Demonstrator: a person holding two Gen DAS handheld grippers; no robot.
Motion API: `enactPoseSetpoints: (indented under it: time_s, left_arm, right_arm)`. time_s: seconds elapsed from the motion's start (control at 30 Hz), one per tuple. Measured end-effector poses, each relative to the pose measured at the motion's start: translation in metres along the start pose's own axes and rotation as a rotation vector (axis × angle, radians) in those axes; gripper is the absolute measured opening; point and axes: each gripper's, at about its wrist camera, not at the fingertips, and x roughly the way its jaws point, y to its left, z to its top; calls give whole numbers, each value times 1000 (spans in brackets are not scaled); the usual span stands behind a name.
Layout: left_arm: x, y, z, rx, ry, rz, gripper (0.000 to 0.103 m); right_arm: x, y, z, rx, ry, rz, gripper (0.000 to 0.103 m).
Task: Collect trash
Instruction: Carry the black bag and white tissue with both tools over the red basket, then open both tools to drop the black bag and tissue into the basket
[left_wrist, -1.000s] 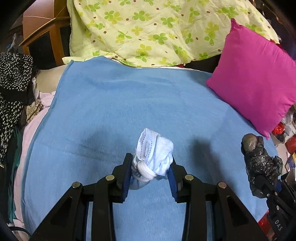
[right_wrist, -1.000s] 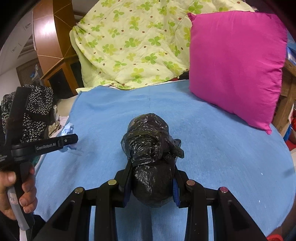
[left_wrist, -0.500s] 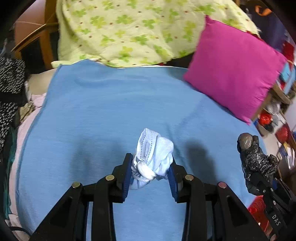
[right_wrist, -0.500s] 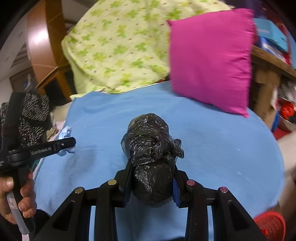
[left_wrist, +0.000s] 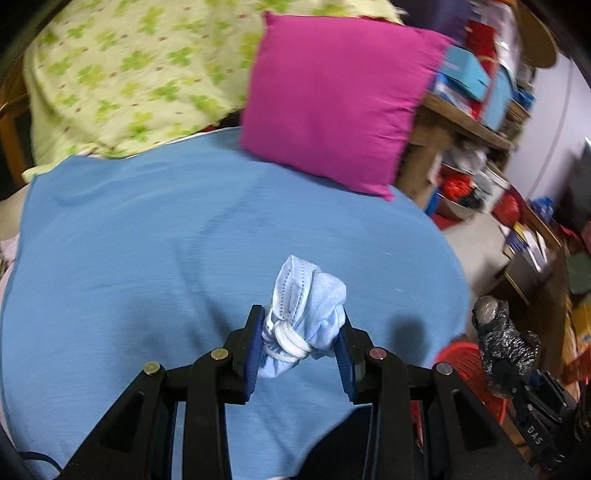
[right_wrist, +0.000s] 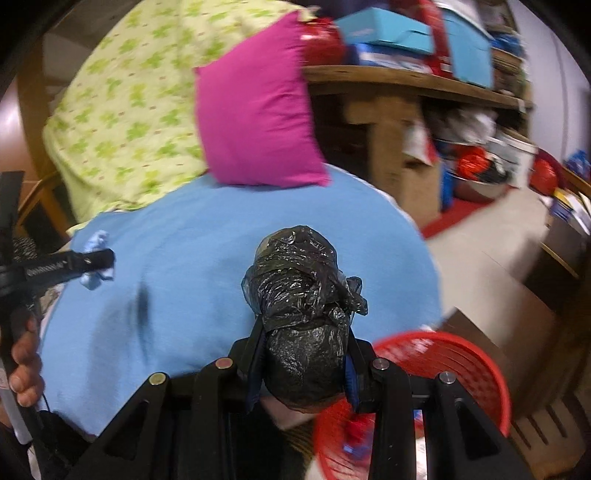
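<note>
- Motion blur smears the shelves in both views.
- Left gripper (left_wrist: 301, 341) clamps a knotted blue face mask (left_wrist: 304, 314), lower centre.
- Right gripper (right_wrist: 303, 363) clamps a black plastic bundle (right_wrist: 303, 314), hiding part of the red basket (right_wrist: 461, 354), lower right.

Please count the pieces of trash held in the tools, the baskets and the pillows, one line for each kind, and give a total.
Trash pieces held in tools: 2, a knotted light blue face mask and a crumpled black plastic bag bundle
Red plastic mesh basket: 1
Magenta square fabric pillow: 1
Total: 4
</note>
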Motion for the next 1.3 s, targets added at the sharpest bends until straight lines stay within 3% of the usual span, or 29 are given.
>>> enactPoseSetpoints:
  time_s: [0.2, 0.5, 1.3]
  left_arm:
    - [1, -48, -12, 79, 22, -53, 38]
    - [3, -91, -26, 160, 46, -78, 38]
    - [10, -121, -35, 229, 74, -104, 38]
  right_arm:
    - [-15, -47, -20, 55, 20, -95, 37]
    - [-17, -88, -46, 104, 58, -156, 37]
    - [-3, -117, -65, 154, 122, -199, 37]
